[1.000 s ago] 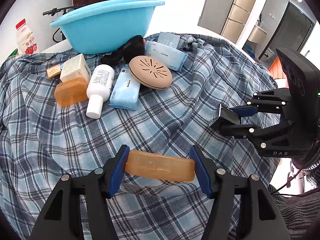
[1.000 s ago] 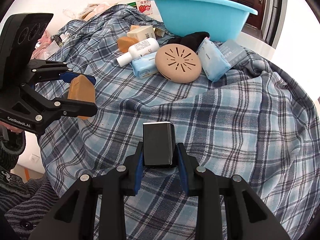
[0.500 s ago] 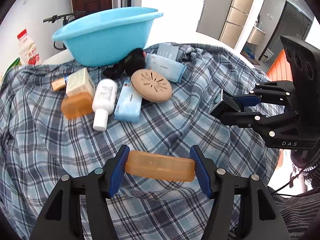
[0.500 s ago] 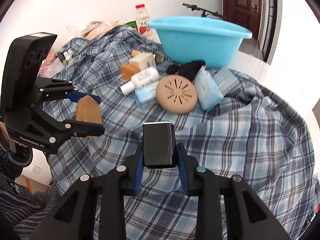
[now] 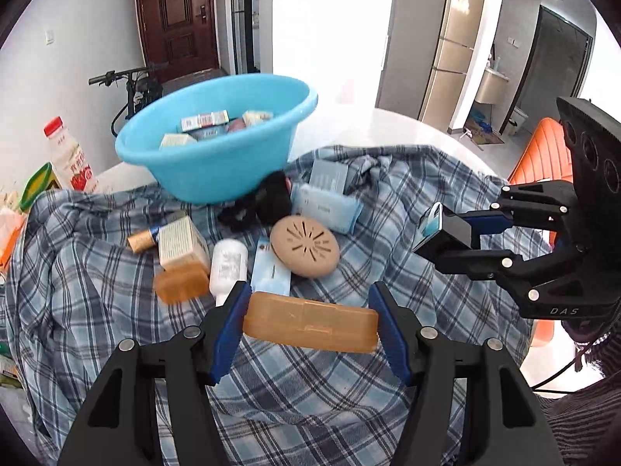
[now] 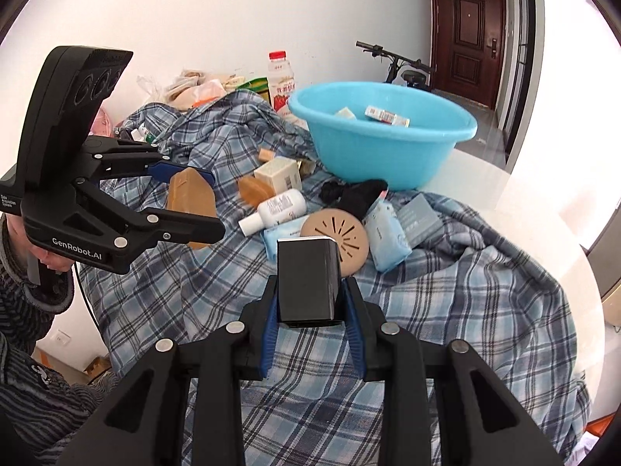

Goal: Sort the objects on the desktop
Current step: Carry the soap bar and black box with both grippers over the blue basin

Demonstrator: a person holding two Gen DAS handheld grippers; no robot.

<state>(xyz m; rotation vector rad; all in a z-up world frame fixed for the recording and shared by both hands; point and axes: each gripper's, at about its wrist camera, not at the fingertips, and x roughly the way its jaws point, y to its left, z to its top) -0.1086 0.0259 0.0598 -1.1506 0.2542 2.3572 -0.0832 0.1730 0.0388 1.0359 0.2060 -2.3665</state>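
My left gripper (image 5: 308, 324) is shut on a flat translucent orange case (image 5: 310, 326), held crosswise above the plaid cloth. From the right wrist view that same orange case (image 6: 190, 198) shows edge-on in the left gripper (image 6: 202, 204). A black box (image 6: 308, 279) stands clamped upright in my right gripper (image 6: 310, 310), which appears at the right of the left wrist view as the right gripper (image 5: 429, 239) shut on the black box (image 5: 442, 233). The blue basin (image 5: 217, 163) at the back holds several small boxes.
On the plaid cloth (image 5: 388, 272) lie a tan round vented disc (image 5: 304, 246), a white bottle (image 5: 227, 264), pale blue packets (image 5: 326, 207), a cream carton (image 5: 182, 240), a second orange case (image 5: 180, 283) and a black bundle (image 5: 268, 200). A drink bottle (image 5: 70, 155) stands left of the basin.
Both grippers have risen with their loads still held. The pile and basin now sit lower and farther in view, and the basin's inside has come into sight.
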